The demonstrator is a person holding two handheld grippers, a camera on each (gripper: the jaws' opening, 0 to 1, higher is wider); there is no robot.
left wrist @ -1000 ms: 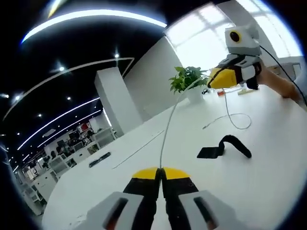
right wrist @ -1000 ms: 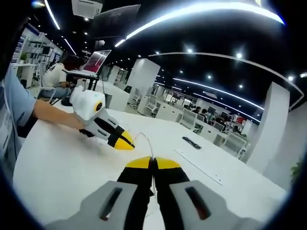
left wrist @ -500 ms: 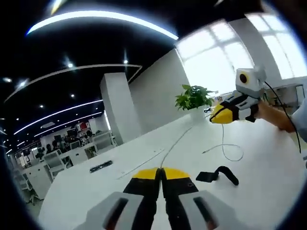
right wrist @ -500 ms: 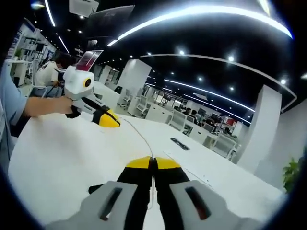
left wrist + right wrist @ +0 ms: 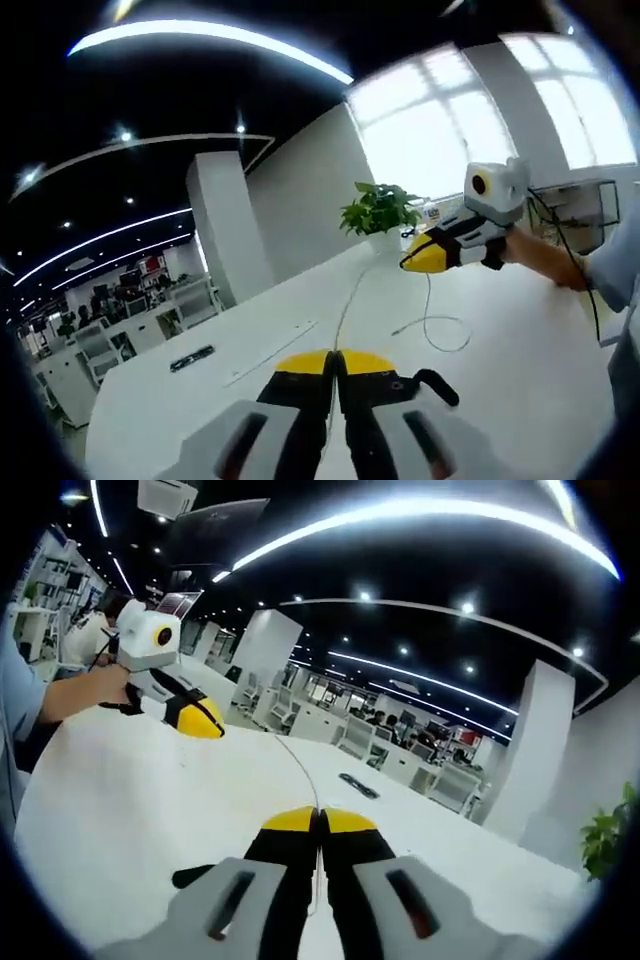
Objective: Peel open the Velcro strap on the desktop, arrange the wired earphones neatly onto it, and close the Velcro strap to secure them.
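Note:
My left gripper (image 5: 335, 356) is shut on the thin white earphone cable (image 5: 348, 305). The cable rises across the white desk (image 5: 250, 350) to my right gripper (image 5: 413, 263), which a hand holds with its yellow tips closed on the cable. A slack loop of cable (image 5: 440, 325) lies on the desk below it. The black Velcro strap (image 5: 432, 383) lies just right of my left jaws, one end curled up. In the right gripper view my right gripper (image 5: 320, 816) is shut on the cable (image 5: 297, 770), which stretches to the left gripper (image 5: 205, 725). The strap (image 5: 192, 877) pokes out left of my jaws.
A potted plant (image 5: 376, 210) stands at the desk's far end by the wall. A flat black object (image 5: 190, 358) lies on the desk, seen also as the flat black object (image 5: 357, 786). Desks and seated people sit in the background. A person's sleeve (image 5: 612, 270) is at the right.
The two grippers have drawn further apart, and the cable between them is pulled out longer and straighter. The strap now sits closer to my left jaws in view.

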